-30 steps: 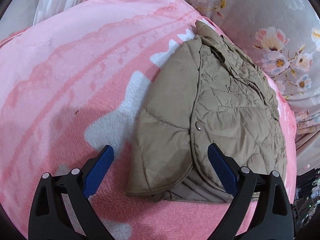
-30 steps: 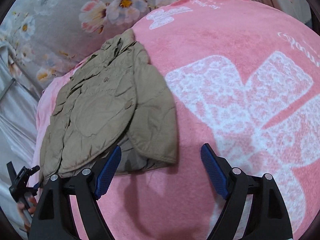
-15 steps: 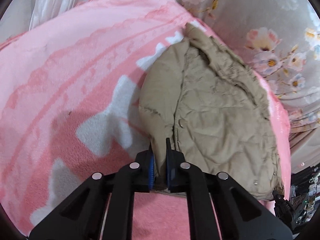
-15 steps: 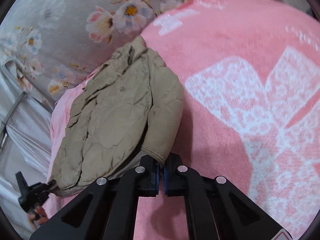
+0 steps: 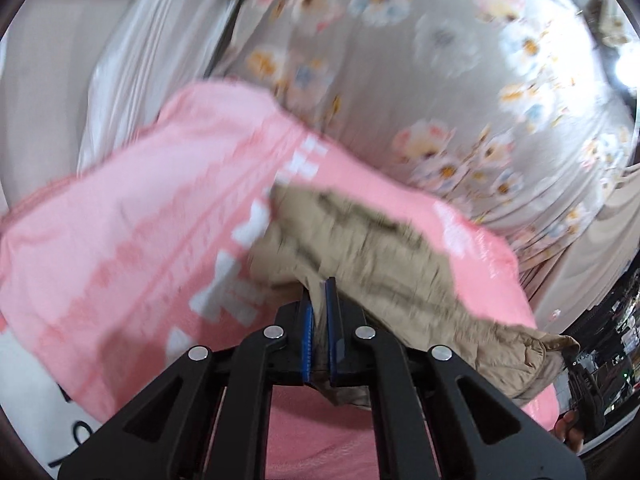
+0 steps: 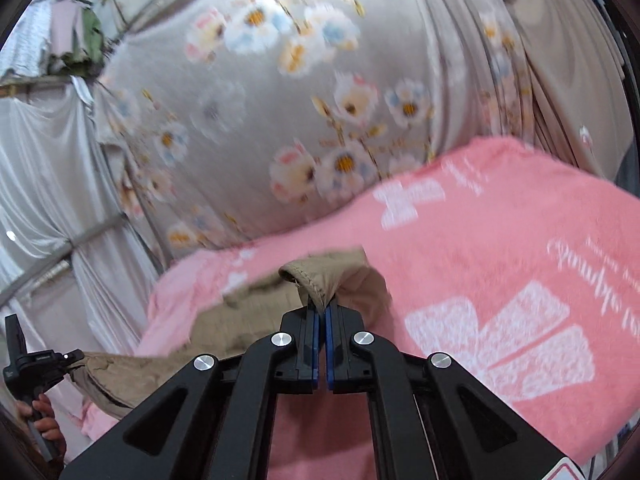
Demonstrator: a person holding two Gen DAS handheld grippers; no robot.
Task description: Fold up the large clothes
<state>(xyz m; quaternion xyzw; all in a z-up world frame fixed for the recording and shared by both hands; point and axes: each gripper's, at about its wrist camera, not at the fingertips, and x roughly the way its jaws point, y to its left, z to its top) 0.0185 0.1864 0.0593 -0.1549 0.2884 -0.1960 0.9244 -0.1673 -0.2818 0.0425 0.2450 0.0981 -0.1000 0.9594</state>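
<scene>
Jacket (image 5: 384, 264), one only, khaki and quilted, is in both of your grippers. Your left gripper (image 5: 319, 304) has its blue pads pressed together on the near hem, and your right gripper (image 6: 321, 312) pinches a stitched edge of the same jacket, which folds over its tips. The far part of the jacket lies on the pink blanket (image 5: 152, 216), while the held edges are off it. The left view shows the jacket stretching to the right, toward your other gripper. Only the right view shows your left hand (image 6: 44, 424) on its black handle, at lower left. Behind hangs one floral curtain (image 6: 280, 112).
</scene>
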